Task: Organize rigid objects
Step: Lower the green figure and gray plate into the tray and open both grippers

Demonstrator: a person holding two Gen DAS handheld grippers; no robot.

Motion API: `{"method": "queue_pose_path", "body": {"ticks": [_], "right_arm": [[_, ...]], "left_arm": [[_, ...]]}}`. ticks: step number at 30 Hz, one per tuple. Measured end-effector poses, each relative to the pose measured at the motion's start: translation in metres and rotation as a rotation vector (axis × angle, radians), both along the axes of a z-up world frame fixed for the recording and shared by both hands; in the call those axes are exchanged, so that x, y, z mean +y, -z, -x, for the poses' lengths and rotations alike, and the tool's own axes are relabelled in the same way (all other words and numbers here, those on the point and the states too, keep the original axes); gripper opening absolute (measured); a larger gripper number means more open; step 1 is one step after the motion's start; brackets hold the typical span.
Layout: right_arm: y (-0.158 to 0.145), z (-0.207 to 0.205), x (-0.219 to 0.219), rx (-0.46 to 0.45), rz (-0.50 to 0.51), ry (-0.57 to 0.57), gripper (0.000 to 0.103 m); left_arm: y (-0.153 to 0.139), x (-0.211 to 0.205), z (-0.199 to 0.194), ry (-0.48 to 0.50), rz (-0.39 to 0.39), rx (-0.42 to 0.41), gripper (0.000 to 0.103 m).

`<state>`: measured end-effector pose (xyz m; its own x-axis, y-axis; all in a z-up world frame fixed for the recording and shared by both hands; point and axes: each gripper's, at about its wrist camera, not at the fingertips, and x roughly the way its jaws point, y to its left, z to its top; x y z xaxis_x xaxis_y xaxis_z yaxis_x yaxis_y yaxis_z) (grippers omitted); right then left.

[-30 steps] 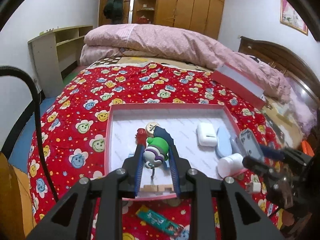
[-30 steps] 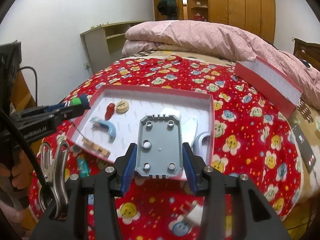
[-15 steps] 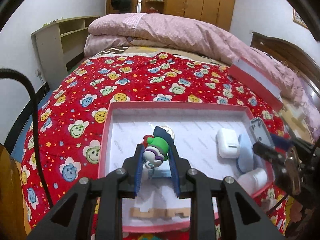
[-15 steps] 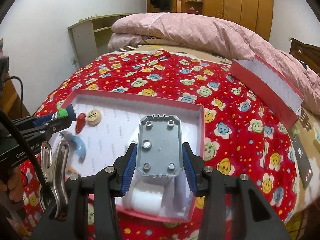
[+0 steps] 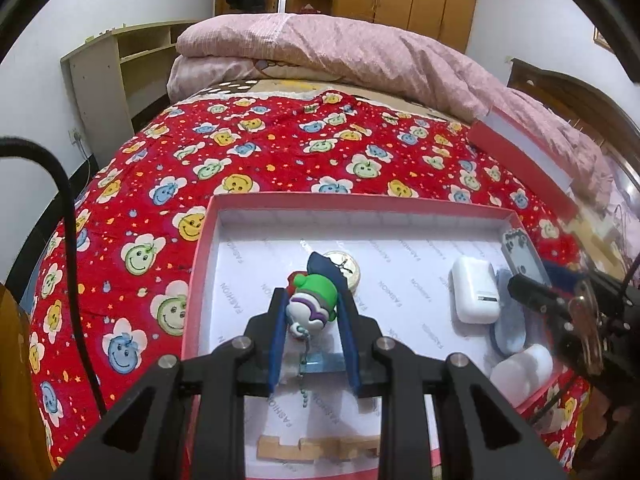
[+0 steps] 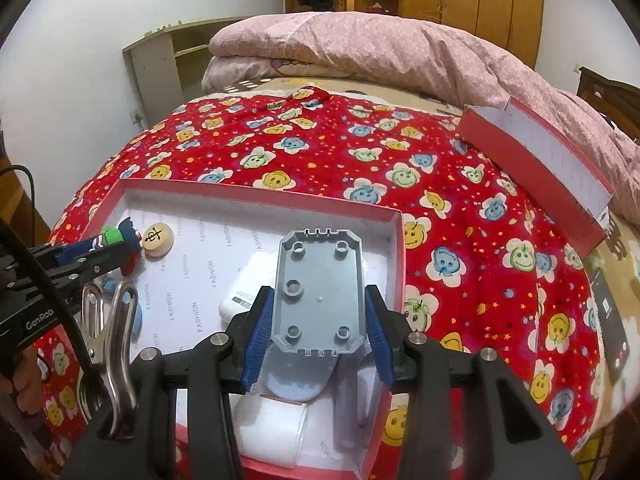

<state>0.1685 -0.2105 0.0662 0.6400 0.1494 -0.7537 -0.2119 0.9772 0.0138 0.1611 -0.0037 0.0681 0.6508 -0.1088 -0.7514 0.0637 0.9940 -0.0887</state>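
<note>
Bed (image 6: 304,152); tray's (image 6: 256,197) near items half-hidden.

Both grippers (image 5: 312,312) (image 6: 318,314) clamped, angled down

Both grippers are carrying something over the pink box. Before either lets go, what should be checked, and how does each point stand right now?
1. Left gripper shut on the toy figure: ok.
2. Right gripper shut on the grey plate: ok.
3. Both loads above the pink box: ok.
4. Bare floor under the figure: not ok, wooden disc and a red piece lie close.
5. Bare floor under the plate: not ok, white case and blue piece there.
6. Height above the floor: cannot tell.
</note>
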Motion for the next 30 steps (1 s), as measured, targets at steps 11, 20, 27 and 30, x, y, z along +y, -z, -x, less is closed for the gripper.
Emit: {"method": "queue_pose_path", "body": {"ticks": [11, 20, 27, 30], "right_arm": [[0.002, -0.002, 0.0, -0.001, 0.003, 0.003, 0.046], [-0.006, 0.007, 0.001, -0.028, 0.009, -0.001, 0.047], [-0.015, 0.021, 0.003, -0.044, -0.009, -0.013, 0.048], [-0.019, 0.028, 0.004, -0.051, -0.022, -0.022, 0.048]], "left_arm": [[-0.003, -0.002, 0.001, 0.001, 0.002, -0.008, 0.048], [-0.015, -0.007, 0.012, 0.014, -0.034, -0.047, 0.055], [-0.021, -0.006, 0.025, 0.019, -0.032, -0.049, 0.056], [-0.023, -0.004, 0.032, 0.015, -0.028, -0.05, 0.056]]}}
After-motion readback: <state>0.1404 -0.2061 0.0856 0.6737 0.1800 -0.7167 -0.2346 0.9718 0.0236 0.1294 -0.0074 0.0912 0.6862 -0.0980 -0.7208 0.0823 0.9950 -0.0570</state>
